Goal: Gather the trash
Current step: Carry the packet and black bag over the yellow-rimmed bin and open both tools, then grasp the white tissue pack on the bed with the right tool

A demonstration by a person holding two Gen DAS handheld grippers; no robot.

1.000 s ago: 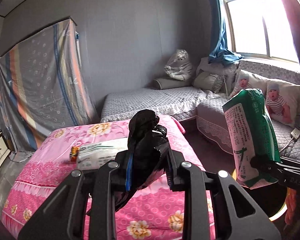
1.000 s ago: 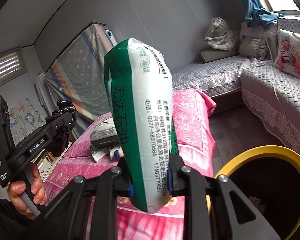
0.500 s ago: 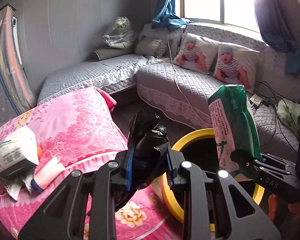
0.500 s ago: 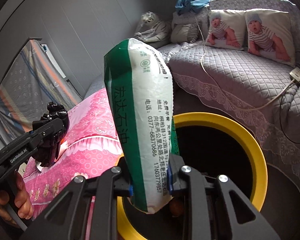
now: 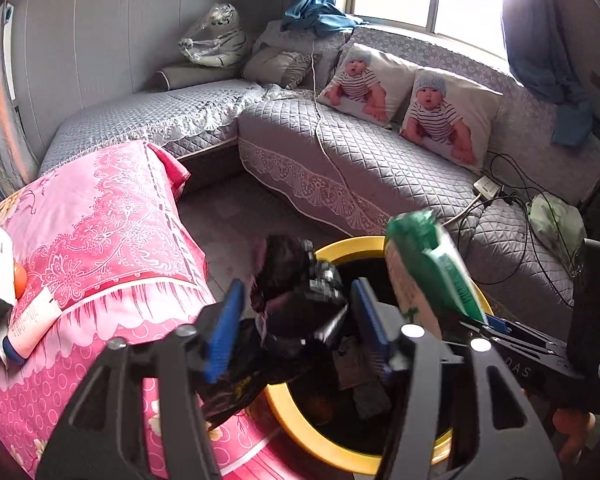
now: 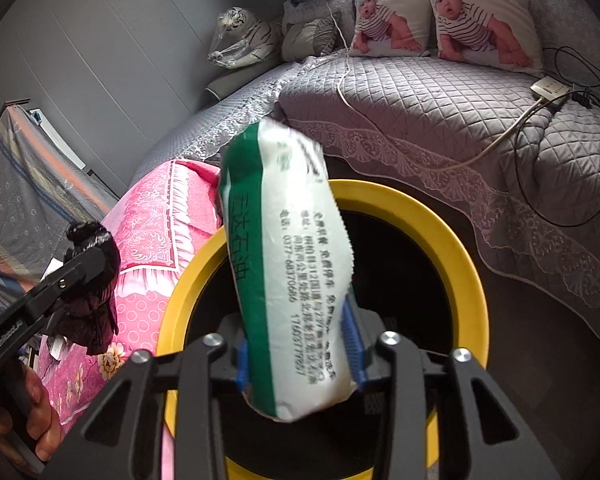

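Both claws tilted down over yellow bin (image 6: 466, 248): left claw (image 5: 296, 316), right claw (image 6: 298, 344) just spreading, releasing trash.

Yellow-rimmed bin (image 6: 466, 248), green-white packet (image 6: 296, 280)

Bin (image 6: 456, 248) between bed (image 6: 156, 216) on left and sofa (image 6: 440, 100) behind.
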